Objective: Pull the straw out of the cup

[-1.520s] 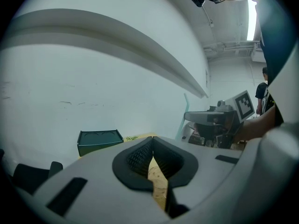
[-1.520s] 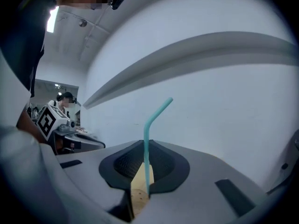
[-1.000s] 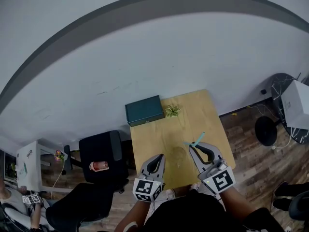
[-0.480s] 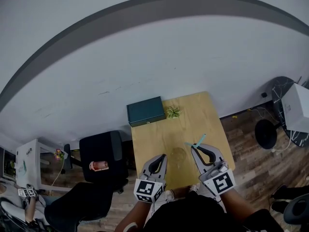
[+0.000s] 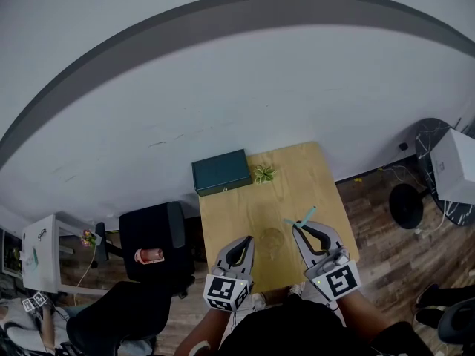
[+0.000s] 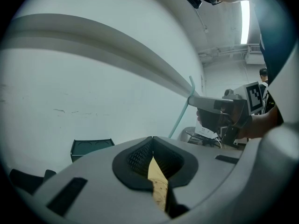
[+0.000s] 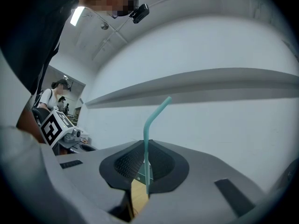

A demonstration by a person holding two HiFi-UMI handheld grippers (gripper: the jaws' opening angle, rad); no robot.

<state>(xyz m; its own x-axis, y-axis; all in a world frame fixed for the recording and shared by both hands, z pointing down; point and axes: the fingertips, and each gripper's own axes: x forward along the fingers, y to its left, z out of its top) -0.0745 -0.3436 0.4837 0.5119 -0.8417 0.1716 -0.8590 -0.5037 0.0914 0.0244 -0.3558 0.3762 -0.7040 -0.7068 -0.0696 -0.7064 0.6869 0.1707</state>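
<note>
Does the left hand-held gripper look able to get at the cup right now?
Probably yes: the cup stands close to the right of the left hand-held gripper on open table, with nothing between them. Its jaws are shut, so they would need to open first.

I see a big white wall point(image 5: 223, 102) with a grey stripe point(image 5: 148, 44) running across it. A small wooden table point(image 5: 300, 176) stands by the wall. The floor point(image 5: 386, 254) is made of dark wood boards. A black chair point(image 5: 152, 232) sits left of the table, and a white desk point(image 5: 41, 262) is further left. A long light point(image 6: 245, 15) shines on the ceiling point(image 6: 224, 36).
</note>
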